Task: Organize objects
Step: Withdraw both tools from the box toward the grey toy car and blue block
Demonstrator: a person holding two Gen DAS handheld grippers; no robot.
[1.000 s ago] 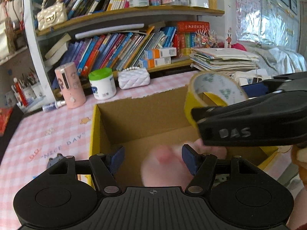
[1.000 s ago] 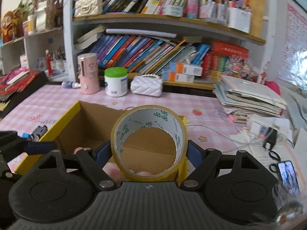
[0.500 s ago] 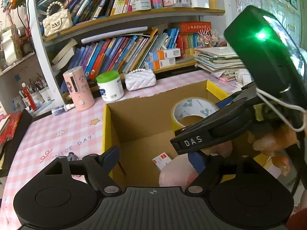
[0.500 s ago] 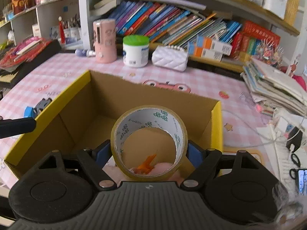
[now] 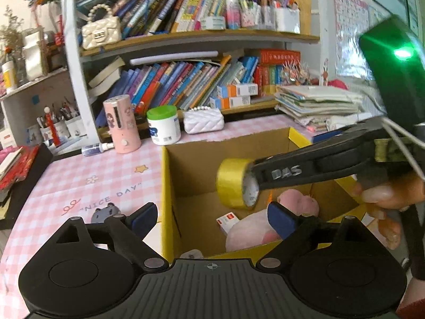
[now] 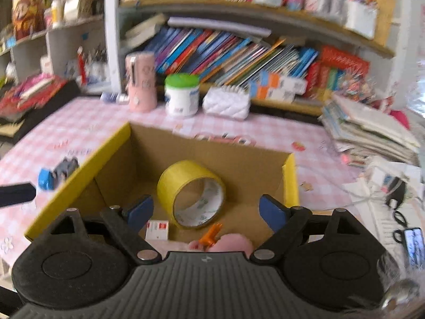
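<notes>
Tape roll [image 6: 190, 194] loose inside cardboard box [image 6: 79, 171].
Lying between and beyond spread right tongs [image 6: 204, 210], apparently untouched; left tongs [image 5: 212, 216] also spread, pinching nothing.

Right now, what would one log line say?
right gripper: open, tape released | tape: in box | left gripper: open, empty

A child's study corner at home: crowded bookshelves [image 5: 191, 79] packed with colourful books, pen pots [image 5: 285, 20], a pearl-handled handbag [image 5: 101, 30], and a desk under a pink checked tablecloth [image 5: 87, 175] printed "NICE DAY".
</notes>
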